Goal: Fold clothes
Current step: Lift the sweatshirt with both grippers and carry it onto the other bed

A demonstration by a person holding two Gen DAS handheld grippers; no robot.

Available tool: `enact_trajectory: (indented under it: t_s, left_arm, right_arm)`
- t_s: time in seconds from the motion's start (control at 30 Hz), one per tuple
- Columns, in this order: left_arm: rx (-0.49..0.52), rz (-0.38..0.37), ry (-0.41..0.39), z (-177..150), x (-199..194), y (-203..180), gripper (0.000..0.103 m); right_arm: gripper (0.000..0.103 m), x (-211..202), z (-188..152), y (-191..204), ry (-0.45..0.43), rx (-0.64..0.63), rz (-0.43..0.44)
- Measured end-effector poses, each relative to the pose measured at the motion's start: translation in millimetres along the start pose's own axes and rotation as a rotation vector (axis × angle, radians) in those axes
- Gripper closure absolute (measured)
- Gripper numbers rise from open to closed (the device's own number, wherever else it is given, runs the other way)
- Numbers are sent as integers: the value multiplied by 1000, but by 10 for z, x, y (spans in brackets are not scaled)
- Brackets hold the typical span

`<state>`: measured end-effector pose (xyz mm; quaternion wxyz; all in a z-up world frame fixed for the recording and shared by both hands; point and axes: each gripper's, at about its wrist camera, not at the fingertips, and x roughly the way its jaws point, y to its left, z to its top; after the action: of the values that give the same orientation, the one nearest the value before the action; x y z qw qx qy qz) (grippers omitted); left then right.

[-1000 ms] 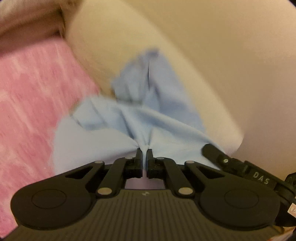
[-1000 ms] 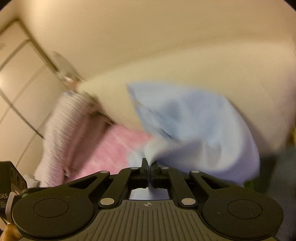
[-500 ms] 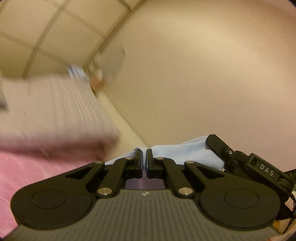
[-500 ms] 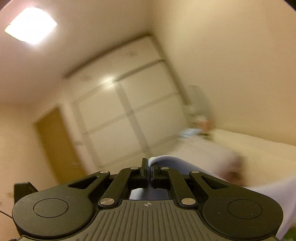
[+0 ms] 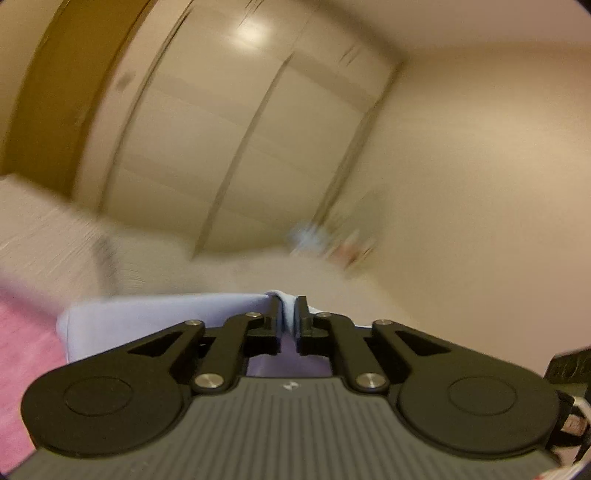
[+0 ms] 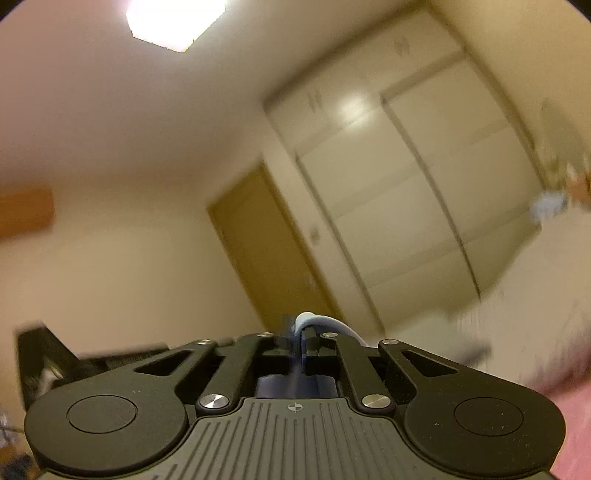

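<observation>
Both grippers are tilted up toward the room, w/ the pale blue cloth [image 5: 159, 314] pinched in each. Left gripper [image 5: 287, 317]: jaws closed on a bunched fold of the cloth, which pokes up between the tips as a small rounded hump. From there the cloth runs left as a flat, smooth band w/ a fairly straight top edge and a rounded corner at its far left end, hanging just below jaw level over the pink bedding [image 5: 26, 369]; more of it shows lilac in shadow under the linkage. Right gripper [image 6: 298, 332]: jaws clamped on the cloth [image 6: 314, 320] too, only a thin white-blue loop curling over the tips and off to the right, dark blue in the gap below. Behind: cream wardrobe [image 5: 240, 147] w/ sliding panels, brown door [image 6: 266, 251], ceiling light [image 6: 173, 18] lit, a whitish ribbed blanket [image 5: 44, 236] at left. Background is motion-blurred in both views, so finer texture on the cloth can't be made out.
</observation>
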<state>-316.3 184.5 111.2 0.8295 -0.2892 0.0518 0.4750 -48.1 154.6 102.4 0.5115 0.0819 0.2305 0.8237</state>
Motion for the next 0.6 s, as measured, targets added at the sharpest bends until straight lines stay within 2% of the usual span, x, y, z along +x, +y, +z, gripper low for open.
enact_trajectory:
  t_s: [0.03,0.07,0.1,0.13,0.2,0.27,0.37,0.43,0.5,0.6]
  left_arm:
    - [-15,64,57,-33,17,211,96]
    - [-22,122,109,-96,15,403,96]
    - [-24,175,151,-189,-23,571,96]
    - [-26,228,190,-290,-76,729,96]
    - [-28,327,272,-491,-195,1046,95]
    - [-41,389,341,-721,-352,1263,95]
    - [-86,438,409,-1135,-670,1508,94]
    - [-130,469,444,-1420,-799,1628,94]
    - [-166,496,484,-1682,-920,1661,94]
    - [-167,521,528,-2034,-1114,1719,94]
  right_arm:
    - [93,252,-120,117,115,2,-39]
    - [74,500,-256,209,234,3,-77]
    - [63,738,-432,240,361,0,-112]
    - [47,939,-616,276,467,-6,-141]
    - [45,1055,-966,410,548,-30,-162]
    - [45,1109,-1277,538,614,-45,-174]
    - [45,1017,-1658,527,713,-51,-159]
    - [45,941,-1826,654,763,-99,-166]
    - [45,741,-2048,793,794,-156,-164]
    - [45,594,-2234,903,814,-210,-141]
